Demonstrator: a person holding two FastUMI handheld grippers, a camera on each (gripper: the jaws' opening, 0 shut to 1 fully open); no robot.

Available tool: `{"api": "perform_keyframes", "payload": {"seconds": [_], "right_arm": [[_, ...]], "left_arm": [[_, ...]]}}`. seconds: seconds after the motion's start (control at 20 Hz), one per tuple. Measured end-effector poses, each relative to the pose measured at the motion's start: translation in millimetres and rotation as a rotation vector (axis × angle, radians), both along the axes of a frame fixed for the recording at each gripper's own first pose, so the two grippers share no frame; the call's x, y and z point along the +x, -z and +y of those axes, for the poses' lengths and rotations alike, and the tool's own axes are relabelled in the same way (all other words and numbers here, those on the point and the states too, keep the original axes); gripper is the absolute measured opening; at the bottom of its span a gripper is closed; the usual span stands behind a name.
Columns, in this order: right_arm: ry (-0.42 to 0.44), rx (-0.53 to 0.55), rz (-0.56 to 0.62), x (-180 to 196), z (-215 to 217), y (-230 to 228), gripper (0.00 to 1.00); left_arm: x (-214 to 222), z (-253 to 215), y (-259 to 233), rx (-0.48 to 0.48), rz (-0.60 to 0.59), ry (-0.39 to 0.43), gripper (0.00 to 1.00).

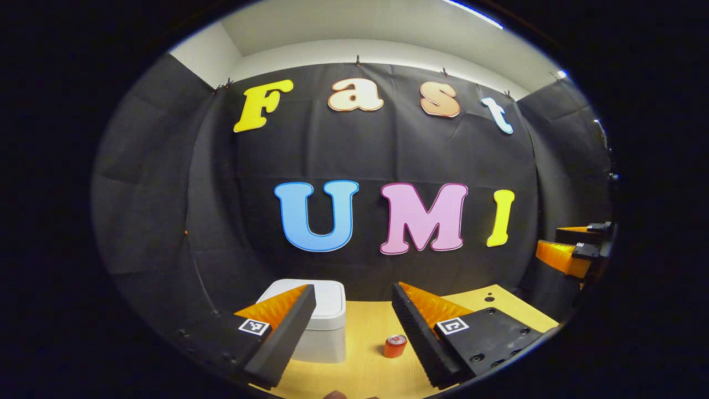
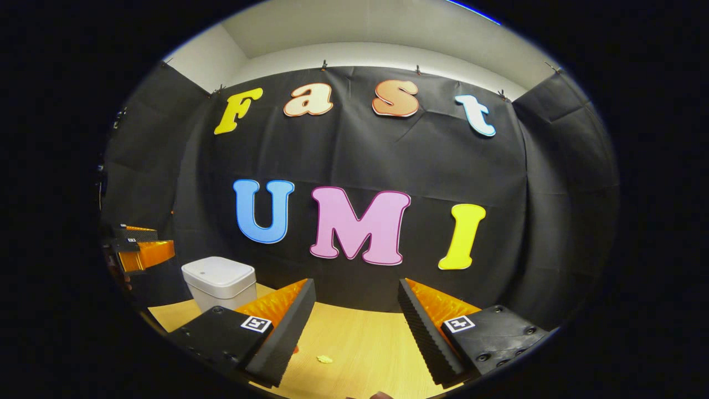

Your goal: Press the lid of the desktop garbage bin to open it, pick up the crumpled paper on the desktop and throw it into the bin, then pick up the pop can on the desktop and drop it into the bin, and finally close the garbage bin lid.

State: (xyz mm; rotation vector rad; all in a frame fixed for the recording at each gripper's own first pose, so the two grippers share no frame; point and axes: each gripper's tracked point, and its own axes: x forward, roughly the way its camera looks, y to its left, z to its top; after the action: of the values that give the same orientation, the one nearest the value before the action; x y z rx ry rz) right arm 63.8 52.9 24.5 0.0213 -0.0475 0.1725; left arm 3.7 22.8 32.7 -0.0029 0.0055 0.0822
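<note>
The white desktop bin (image 1: 318,324) stands on the wooden table with its lid down, partly behind one finger of my left gripper (image 1: 353,291), which is open and holds nothing. A red pop can (image 1: 395,346) stands upright just right of the bin, between and beyond the left fingers. In the right gripper view the bin (image 2: 220,281) sits at the far left, and a small yellowish crumpled paper (image 2: 324,359) lies on the table between the fingers of my right gripper (image 2: 356,285), open and empty. A sliver of the can (image 2: 296,349) peeks from behind a finger.
The wooden table (image 1: 368,327) ends at the black cloth wall behind the bin. The right gripper (image 1: 570,249) hangs at the far right of the left gripper view. The left gripper (image 2: 138,246) shows at the left edge of the right gripper view, above the bin's side.
</note>
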Motion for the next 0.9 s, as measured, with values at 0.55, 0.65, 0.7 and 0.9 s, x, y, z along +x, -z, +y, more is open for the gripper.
{"api": "perform_keyframes", "payload": {"seconds": [0.55,0.65,0.7,0.9], "right_arm": [[-0.052,-0.015,-0.035,9.9,16.9,-15.0,0.96],[-0.059,-0.013,-0.025,9.6,20.4,-11.8,0.96],[-0.058,-0.010,-0.024,10.3,20.2,-12.4,0.96],[-0.053,0.002,-0.021,12.2,20.0,-14.3,0.96]], "left_arm": [[10.0,38.0,-21.4,-0.043,-0.030,-0.064,0.94],[10.0,40.6,-22.0,-0.031,-0.028,-0.062,0.94],[12.6,41.0,-21.8,-0.021,-0.027,-0.059,0.96],[14.3,43.1,-18.7,-0.040,-0.012,-0.057,0.96]]}}
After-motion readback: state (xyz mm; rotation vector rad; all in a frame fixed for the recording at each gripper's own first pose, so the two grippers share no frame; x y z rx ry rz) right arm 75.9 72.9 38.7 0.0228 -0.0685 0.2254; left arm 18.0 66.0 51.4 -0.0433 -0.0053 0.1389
